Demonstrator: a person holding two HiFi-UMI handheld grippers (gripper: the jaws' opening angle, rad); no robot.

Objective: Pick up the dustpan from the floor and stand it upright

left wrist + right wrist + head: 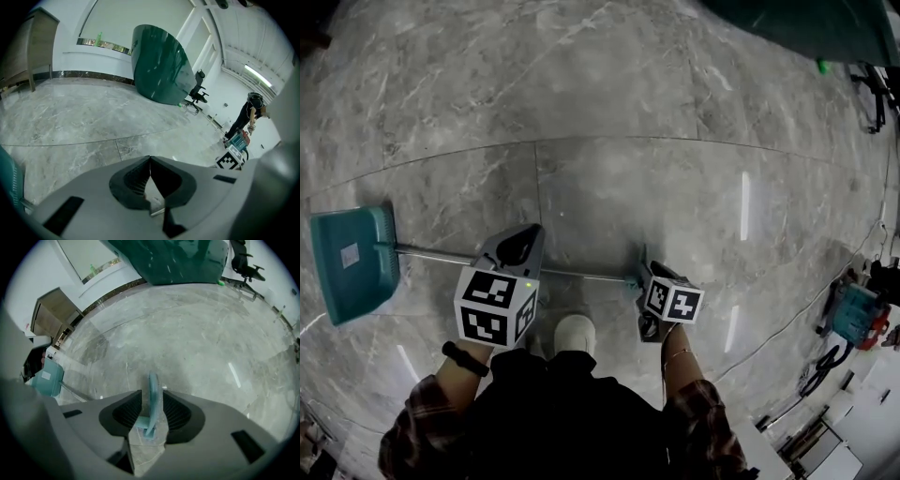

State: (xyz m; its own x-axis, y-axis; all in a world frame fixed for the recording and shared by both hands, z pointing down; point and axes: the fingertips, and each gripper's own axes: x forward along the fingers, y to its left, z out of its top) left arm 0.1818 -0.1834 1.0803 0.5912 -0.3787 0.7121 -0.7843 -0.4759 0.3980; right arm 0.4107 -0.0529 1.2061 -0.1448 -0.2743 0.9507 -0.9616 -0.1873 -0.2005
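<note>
A teal dustpan (352, 262) lies on the grey marble floor at the left, its thin metal handle (591, 275) running right to a teal grip. My left gripper (525, 234) hovers over the middle of the handle, jaws shut with nothing between them; in the left gripper view (150, 159) a bit of the rod shows through the gap below the tips. My right gripper (643, 258) is at the handle's end. In the right gripper view (152, 397) the teal grip (153, 401) stands between the jaws, which are shut on it. The dustpan (47, 380) shows far left.
A large dark green curved counter (159, 65) stands ahead, with an office chair (199, 93) beside it. A person (251, 112) stands at the right near a teal machine (858, 314) and floor cables (820, 366). My shoe (574, 333) is just behind the handle.
</note>
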